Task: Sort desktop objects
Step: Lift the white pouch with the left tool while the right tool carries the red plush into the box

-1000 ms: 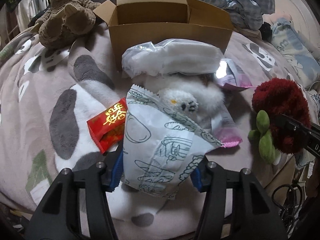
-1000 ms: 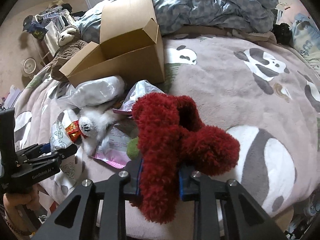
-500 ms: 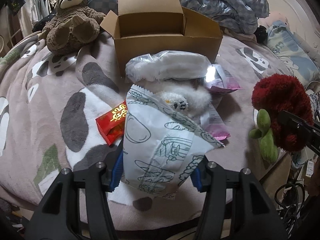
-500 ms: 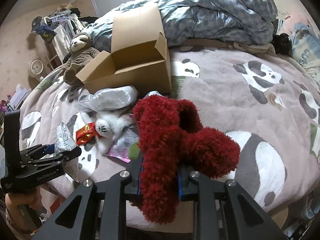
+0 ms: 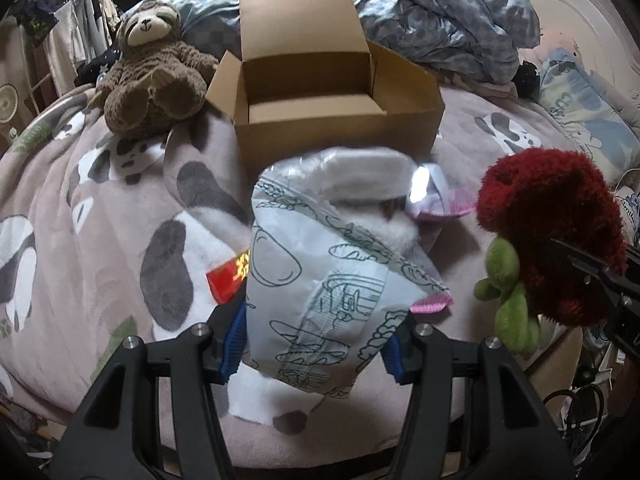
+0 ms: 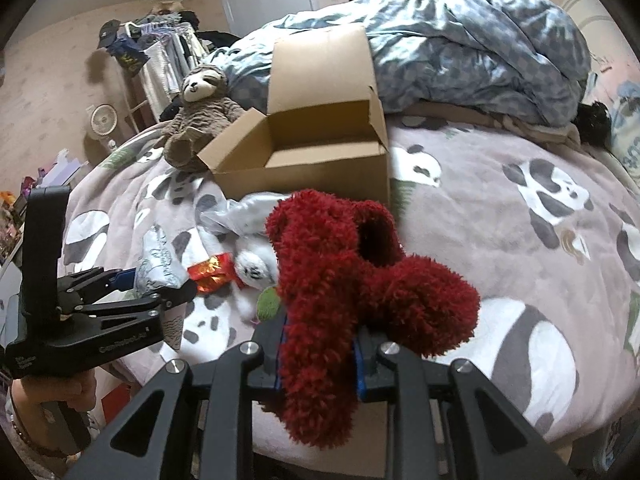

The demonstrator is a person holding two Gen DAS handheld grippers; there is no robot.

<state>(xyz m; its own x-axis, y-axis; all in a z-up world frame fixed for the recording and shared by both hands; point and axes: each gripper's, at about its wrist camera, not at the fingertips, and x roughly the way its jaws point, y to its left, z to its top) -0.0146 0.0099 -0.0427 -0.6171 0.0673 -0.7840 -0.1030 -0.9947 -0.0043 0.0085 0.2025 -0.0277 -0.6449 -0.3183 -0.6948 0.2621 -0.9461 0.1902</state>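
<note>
My left gripper (image 5: 314, 354) is shut on a white snack bag with green line drawings (image 5: 320, 300) and holds it above the bed; it also shows in the right wrist view (image 6: 160, 256). My right gripper (image 6: 320, 354) is shut on a red plush flower (image 6: 344, 280) with a green stem (image 5: 508, 300), held up at the bed's near edge. An open cardboard box (image 5: 332, 108) stands behind, seemingly empty; it also shows in the right wrist view (image 6: 320, 152). On the bed lie a red packet (image 5: 228, 278), a white plush (image 6: 254, 268), a clear bag (image 5: 344, 168) and a pink packet (image 5: 436, 200).
A brown sloth plush (image 5: 152, 68) sits left of the box. A crumpled blue duvet (image 6: 460, 48) lies behind it. The panda-print blanket (image 6: 520, 220) covers the bed. A clothes rack (image 6: 160, 52) and a fan (image 6: 102, 120) stand far left.
Both grippers have lifted and pulled back with their loads. The box interior now shows from above, and the white plush is hidden behind the snack bag in the left view.
</note>
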